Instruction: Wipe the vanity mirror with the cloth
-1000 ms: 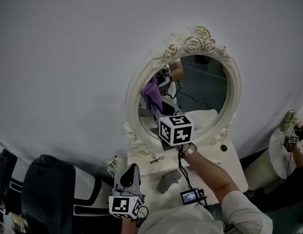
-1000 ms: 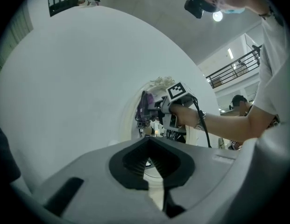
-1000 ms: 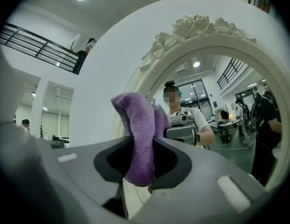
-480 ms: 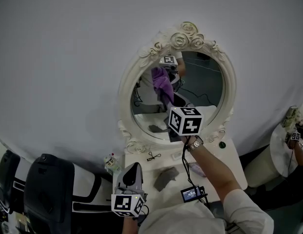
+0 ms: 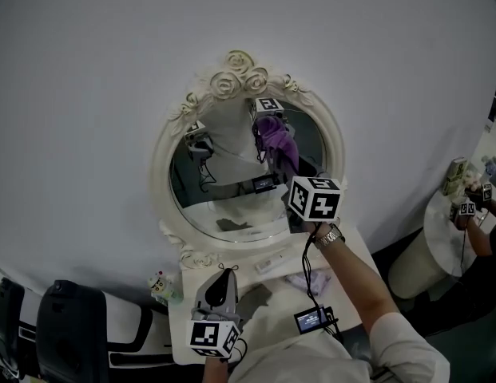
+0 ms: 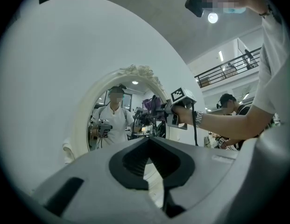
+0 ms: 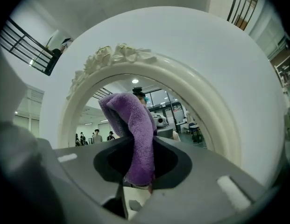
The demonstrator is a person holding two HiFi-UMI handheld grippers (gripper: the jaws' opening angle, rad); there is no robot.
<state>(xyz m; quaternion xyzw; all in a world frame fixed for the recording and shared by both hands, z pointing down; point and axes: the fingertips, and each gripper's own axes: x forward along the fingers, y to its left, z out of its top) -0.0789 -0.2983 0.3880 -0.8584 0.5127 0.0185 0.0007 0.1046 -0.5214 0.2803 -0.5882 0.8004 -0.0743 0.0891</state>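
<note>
The vanity mirror [image 5: 162, 183] has a white oval frame with carved roses on top and stands against the wall. My right gripper [image 5: 286, 164] is raised to the upper right of the glass, shut on the purple cloth [image 5: 276, 140], which lies against the mirror. In the right gripper view the cloth [image 7: 136, 129] sticks up from between the jaws [image 7: 144, 166] in front of the frame [image 7: 201, 107]. My left gripper [image 5: 218, 274] hangs low over the table, shut and empty; in its own view [image 6: 151, 143] the mirror [image 6: 83, 125] and the right gripper [image 6: 159, 109] appear ahead.
A white vanity table [image 5: 353, 263] carries a grey rag [image 5: 255, 296], a small white object [image 5: 267, 264] and a figurine [image 5: 160, 284]. A small screen device [image 5: 311, 319] hangs on a cable. A black chair [image 5: 72, 333] stands lower left, a round side table [image 5: 439, 242] at right.
The right gripper has carried the purple cloth across the glass from the left side to the upper right. The head view has swung, so the mirror sits further left. The left gripper stayed low.
</note>
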